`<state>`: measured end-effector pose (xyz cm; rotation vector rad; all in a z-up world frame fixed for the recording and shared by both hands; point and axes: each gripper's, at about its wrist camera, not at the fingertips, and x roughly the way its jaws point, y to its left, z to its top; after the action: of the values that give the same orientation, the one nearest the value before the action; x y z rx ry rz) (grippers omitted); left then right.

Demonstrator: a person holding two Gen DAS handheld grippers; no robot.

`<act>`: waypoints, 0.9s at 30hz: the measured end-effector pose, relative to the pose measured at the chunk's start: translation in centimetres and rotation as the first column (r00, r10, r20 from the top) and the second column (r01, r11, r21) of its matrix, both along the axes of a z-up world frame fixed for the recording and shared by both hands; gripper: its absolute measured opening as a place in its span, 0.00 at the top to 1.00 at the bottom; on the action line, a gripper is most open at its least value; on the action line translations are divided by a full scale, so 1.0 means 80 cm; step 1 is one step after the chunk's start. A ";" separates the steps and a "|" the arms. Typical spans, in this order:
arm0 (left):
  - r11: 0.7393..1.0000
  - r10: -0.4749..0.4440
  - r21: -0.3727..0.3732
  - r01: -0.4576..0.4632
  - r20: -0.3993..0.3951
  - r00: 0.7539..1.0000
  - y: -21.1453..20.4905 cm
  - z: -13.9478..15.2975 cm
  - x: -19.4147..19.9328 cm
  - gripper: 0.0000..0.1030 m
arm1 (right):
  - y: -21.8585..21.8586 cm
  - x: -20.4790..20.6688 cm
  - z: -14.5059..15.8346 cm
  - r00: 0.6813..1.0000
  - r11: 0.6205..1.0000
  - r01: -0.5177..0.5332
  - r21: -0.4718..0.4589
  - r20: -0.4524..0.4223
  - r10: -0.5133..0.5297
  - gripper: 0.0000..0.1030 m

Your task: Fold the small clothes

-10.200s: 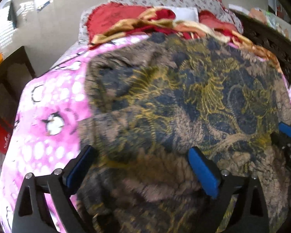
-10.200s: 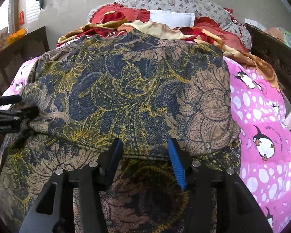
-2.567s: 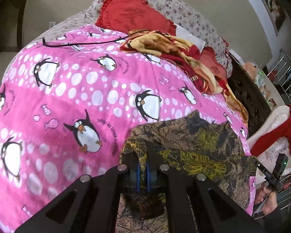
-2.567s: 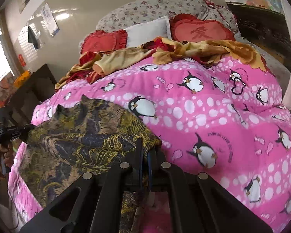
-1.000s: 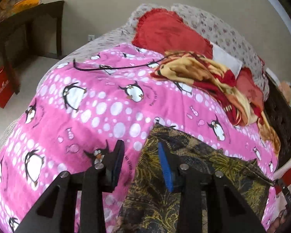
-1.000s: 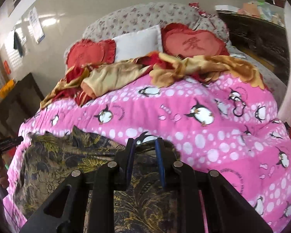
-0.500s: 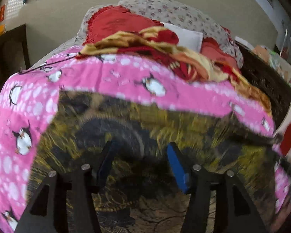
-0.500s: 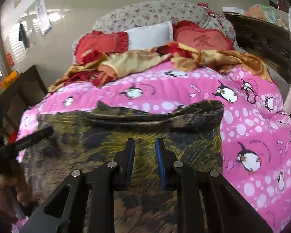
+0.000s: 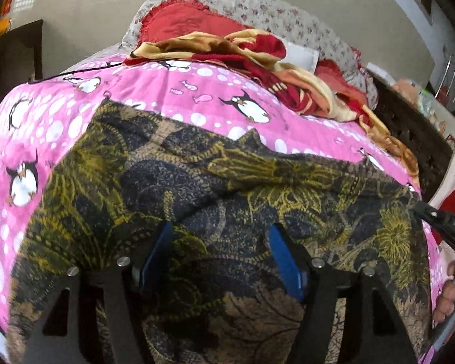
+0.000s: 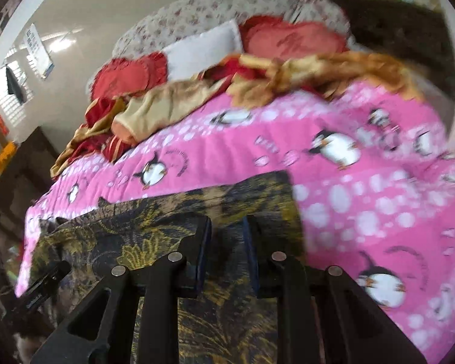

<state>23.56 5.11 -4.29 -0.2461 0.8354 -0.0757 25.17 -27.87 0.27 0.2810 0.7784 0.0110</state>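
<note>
Patterned garment (image 9: 215, 182), spread on pink penguin blanket (image 9: 215, 91), near edge of bed.

Item: dark cloth printed with yellow-gold leaf and flower motifs over navy and tan; lies mostly flat with soft wrinkles and a raised ridge across its far part, far edge uneven with small points. Left gripper (image 9: 221, 251): blue-padded jaws set wide apart above the cloth's near part, nothing between them. Right gripper (image 10: 226, 242): jaws parted by a narrower gap over the cloth's right part, nothing clamped; this view is motion-blurred. Far end: red cushions (image 9: 185, 22), white pillow (image 10: 203, 48), rumpled red-and-gold cloth (image 9: 257, 57).
</note>
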 end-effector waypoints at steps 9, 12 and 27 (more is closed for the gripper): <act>0.988 0.136 0.084 -0.133 -0.035 0.990 0.054 0.011 0.086 0.25 | 0.026 0.018 -0.005 0.999 0.995 -0.030 -0.094 0.008 0.031 0.70; 0.990 0.094 0.109 -0.095 0.008 0.996 0.053 0.007 0.078 0.25 | 0.018 0.014 -0.031 0.998 0.995 -0.039 -0.087 0.052 0.044 0.69; 0.995 -0.060 0.076 0.063 -0.045 0.997 0.008 0.048 -0.092 0.28 | 0.092 -0.072 0.019 0.990 0.984 -0.141 -0.107 0.008 0.142 0.57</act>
<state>16.16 5.78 -0.42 -0.1500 0.8870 -0.0959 19.43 -20.49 1.81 0.1243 0.7790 0.1056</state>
